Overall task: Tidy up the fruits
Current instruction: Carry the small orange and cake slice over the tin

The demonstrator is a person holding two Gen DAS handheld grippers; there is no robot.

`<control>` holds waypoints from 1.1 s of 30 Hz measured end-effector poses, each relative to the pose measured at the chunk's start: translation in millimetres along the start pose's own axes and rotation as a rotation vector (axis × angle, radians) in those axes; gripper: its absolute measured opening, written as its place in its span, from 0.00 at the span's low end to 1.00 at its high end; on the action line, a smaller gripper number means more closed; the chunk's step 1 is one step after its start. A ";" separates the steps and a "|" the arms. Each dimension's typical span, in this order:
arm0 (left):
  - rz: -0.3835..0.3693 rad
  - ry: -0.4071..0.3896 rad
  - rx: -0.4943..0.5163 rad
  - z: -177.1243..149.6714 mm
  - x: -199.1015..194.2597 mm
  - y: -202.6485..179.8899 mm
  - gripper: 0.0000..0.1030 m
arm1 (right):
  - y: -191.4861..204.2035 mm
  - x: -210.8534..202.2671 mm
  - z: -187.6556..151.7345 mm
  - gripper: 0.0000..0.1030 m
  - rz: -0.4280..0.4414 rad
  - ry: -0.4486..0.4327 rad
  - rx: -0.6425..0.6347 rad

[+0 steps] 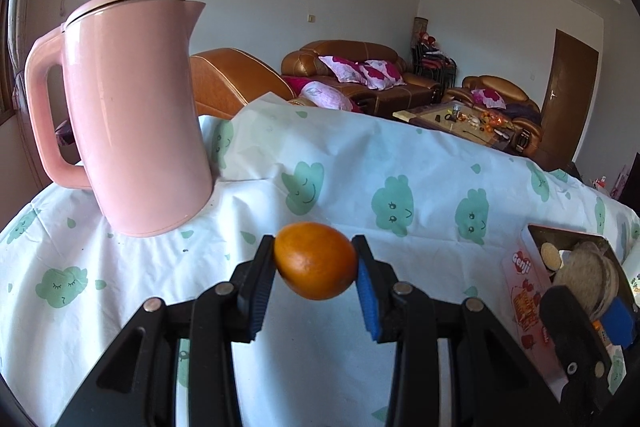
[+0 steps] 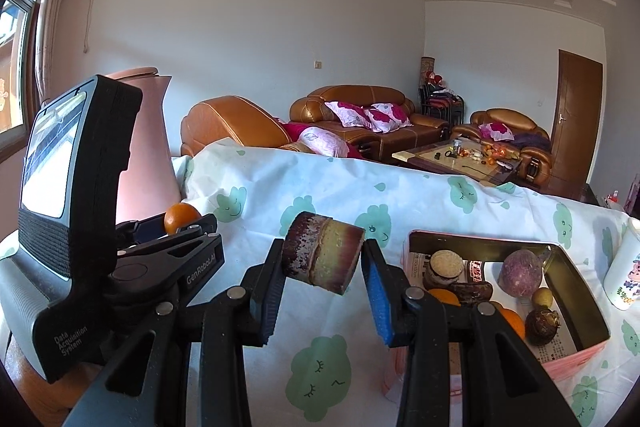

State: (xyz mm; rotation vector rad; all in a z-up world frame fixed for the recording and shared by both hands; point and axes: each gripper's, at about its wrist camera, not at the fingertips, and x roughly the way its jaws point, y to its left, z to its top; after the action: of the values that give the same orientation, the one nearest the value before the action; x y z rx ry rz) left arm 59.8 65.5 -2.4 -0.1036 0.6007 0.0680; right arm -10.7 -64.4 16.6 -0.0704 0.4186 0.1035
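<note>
Left gripper (image 1: 315, 259) pinches an orange (image 1: 315, 260); right gripper (image 2: 323, 259) clamps a sugarcane chunk (image 2: 322, 257). Only the right view shows inside the tin box (image 2: 576, 303): purple fruit (image 2: 520, 273).

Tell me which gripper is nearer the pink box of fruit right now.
Right. The right gripper, clamping a sugarcane piece, hovers just left of the pink box. The left gripper, holding an orange, sits farther left, by the pink kettle.

A home living room: leather sofas (image 2: 372, 119), coffee table (image 2: 460, 159).
</note>
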 end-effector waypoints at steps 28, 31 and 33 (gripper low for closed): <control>-0.161 -0.027 0.122 -33.4 -50.6 -84.3 0.39 | -89.0 -51.9 -24.6 0.39 -0.101 -0.004 0.012; -0.184 -0.033 0.141 -34.5 -53.5 -97.7 0.39 | -104.6 -55.5 -25.2 0.39 -0.137 -0.012 0.020; -0.199 -0.042 0.147 -33.5 -55.8 -106.2 0.39 | -115.4 -58.0 -24.6 0.39 -0.159 -0.018 0.031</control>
State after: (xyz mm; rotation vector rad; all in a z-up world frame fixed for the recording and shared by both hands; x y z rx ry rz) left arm 5.2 -45.7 10.0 -0.0195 0.5495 -0.1667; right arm -60.0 -186.1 23.3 -0.0724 0.3955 -0.0593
